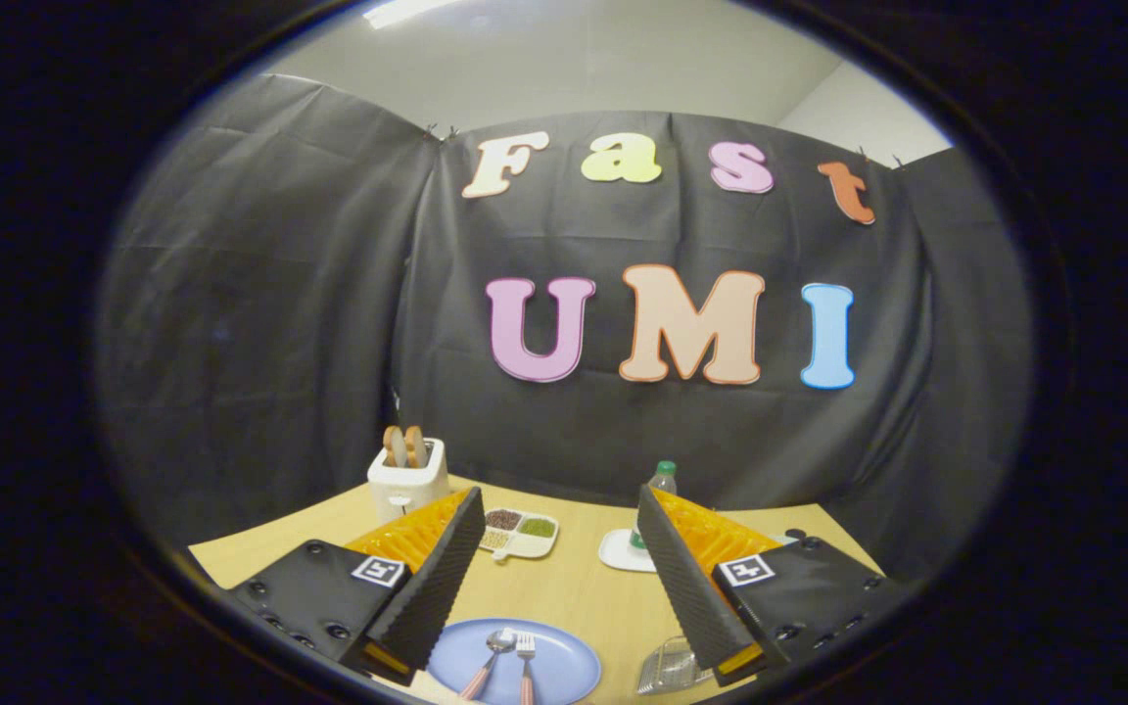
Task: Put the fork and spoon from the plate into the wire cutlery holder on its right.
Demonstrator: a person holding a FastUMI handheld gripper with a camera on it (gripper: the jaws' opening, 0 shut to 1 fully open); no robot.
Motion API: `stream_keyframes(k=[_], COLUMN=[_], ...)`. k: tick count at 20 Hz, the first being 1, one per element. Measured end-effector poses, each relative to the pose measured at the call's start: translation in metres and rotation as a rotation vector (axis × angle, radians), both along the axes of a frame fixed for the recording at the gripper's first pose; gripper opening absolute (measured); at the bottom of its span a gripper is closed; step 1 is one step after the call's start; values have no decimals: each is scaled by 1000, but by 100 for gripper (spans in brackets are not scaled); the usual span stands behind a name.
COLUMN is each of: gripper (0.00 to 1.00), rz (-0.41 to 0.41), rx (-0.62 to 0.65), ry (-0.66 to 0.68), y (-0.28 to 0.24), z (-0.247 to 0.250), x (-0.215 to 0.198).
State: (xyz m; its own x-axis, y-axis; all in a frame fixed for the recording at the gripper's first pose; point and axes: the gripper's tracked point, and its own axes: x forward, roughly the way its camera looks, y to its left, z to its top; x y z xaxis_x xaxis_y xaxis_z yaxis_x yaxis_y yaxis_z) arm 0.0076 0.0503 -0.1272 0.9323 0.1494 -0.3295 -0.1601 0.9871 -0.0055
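At the bottom of the gripper view, the gripper (561,573) is held with its jaws wide apart above bare table (564,587), the spoon (492,654) and fork (526,658) being seen on the blue plate (564,666) at lower centre, the wire cutlery holder (670,668) just right of it.

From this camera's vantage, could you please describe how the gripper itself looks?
The gripper has two wedge-shaped fingers with ribbed inner faces. Each is mounted on a black block with round bolt holes, and each block carries a small square black-and-white marker.
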Motion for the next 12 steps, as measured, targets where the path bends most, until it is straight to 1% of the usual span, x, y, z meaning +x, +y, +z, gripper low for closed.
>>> stream_keyframes(k=[4, 8, 12], gripper=[100, 100, 100], rz=[35, 51, 80], rx=[-22, -56, -76], ry=[85, 158, 246], y=[7, 7, 10], z=[-33, -63, -96], x=[-8, -16, -30])
